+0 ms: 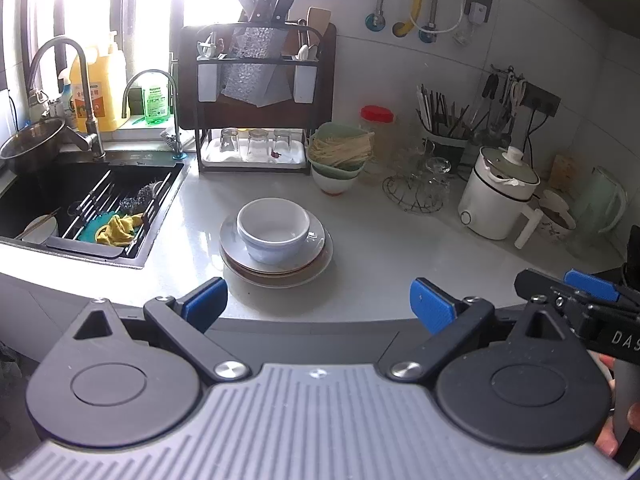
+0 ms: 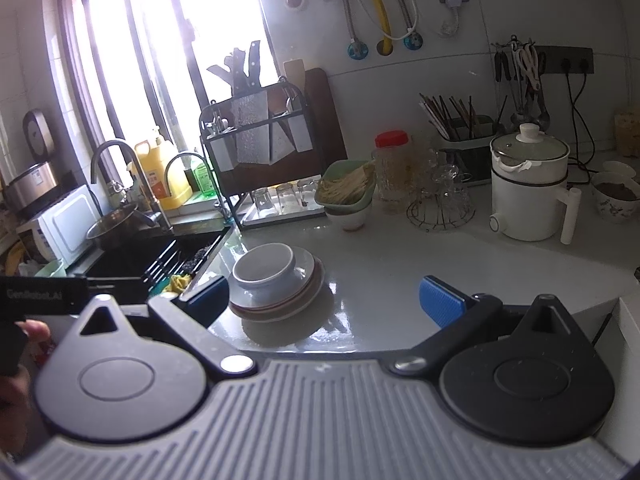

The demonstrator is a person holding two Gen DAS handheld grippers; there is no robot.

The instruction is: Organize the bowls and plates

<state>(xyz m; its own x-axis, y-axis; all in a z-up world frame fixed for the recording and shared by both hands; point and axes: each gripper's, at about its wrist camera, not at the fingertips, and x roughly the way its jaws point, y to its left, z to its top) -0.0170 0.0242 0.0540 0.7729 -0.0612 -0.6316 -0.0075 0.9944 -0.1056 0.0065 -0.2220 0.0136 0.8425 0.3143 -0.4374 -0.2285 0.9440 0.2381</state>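
Nearest the camera in each wrist view sits the grey ribbed body of a handheld gripper with black arms and blue finger pads. Seen from the left wrist, the left gripper (image 1: 318,304) hovers above the front edge of the countertop (image 1: 380,240), jaws spread wide and holding nothing. Seen from the right wrist, the right gripper (image 2: 324,298) is likewise spread wide and empty, hanging over the same edge; part of it also shows at the far right of the left view.

Largest in the scene, the pale countertop stretches across both views. At its left lies a dark sink (image 1: 36,204) with a black drain rack across it, a yellow cloth (image 1: 118,230) resting on that rack. Behind, against a bright window, stands a dark rack (image 1: 256,96) carrying knives, with three upturned glasses (image 1: 256,144) on its lower tray. At right sits a white electric pot (image 1: 498,192) with a lid.

Centred on the counter, just ahead of the open jaws, is a stack of plates (image 1: 276,268), brown-rimmed ones beneath a white one. On top of the stack rests a white bowl (image 1: 273,228), upright. Farther back, stacked bowls (image 1: 338,168) hold a green dish of pale noodle-like strands.
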